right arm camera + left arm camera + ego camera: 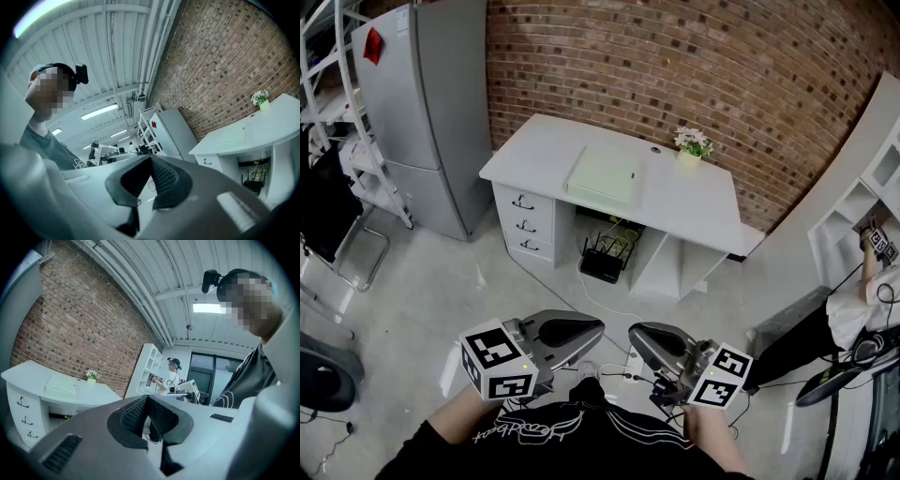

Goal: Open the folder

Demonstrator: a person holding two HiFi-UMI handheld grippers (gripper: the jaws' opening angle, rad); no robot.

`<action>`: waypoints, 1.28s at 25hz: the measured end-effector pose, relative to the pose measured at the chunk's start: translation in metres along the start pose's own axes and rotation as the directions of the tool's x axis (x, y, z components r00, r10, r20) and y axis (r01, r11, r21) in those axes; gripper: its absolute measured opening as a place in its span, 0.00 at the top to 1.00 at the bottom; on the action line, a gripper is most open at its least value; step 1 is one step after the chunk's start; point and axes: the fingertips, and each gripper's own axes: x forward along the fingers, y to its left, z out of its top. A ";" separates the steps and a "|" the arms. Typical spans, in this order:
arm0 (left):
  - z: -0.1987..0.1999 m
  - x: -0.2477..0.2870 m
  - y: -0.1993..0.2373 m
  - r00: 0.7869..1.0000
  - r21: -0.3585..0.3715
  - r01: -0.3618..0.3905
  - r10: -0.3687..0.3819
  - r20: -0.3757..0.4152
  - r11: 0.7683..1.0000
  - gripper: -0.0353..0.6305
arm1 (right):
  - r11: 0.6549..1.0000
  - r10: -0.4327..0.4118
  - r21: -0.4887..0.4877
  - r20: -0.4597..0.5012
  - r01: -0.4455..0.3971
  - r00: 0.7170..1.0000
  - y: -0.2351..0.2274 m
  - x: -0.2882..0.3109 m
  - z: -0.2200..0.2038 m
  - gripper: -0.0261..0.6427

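Here, in the head view, the left gripper [596,328] and the right gripper [634,332] are held level close to the person's chest. Their tips point toward each other and are near but not touching. Each gripper's jaws are pressed together and hold nothing. The folder [602,173], pale green and closed, lies flat on the white desk [703,208], well apart from both grippers and far out across the floor from them. A small flower pot [692,147] stands on the desk, on the right gripper's side of the folder. A grey fridge [422,112] stands well off on the left gripper's side.

In the left gripper view, the ribbed pads [133,416] meet at the tip of the left gripper [147,398], with nothing between them. The desk [28,373] sits far off to the left of the jaws, with the folder [61,389] on top and the flower pot [92,376] beyond it. Another person [172,376] stands past the tips beside a white shelf [147,364].

In the right gripper view, the right gripper [150,158] is likewise closed on nothing, pad against pad. The desk [281,117] lies far to the right of the jaws. The folder [232,137] rests on it, with the flower pot [260,99] further along and the fridge [173,133] nearer the tips.
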 end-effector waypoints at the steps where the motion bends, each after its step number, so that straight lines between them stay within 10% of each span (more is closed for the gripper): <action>1: -0.001 0.003 0.002 1.000 0.003 -0.002 0.002 -0.006 1.000 0.94 | 1.000 -0.001 0.001 -0.002 0.001 1.000 -0.003 0.000 0.001 0.96; 32: 0.019 0.147 0.166 0.990 -0.040 -0.082 0.077 -0.119 0.996 0.94 | 0.987 0.017 0.162 -0.011 -0.015 1.000 -0.207 0.020 0.071 0.96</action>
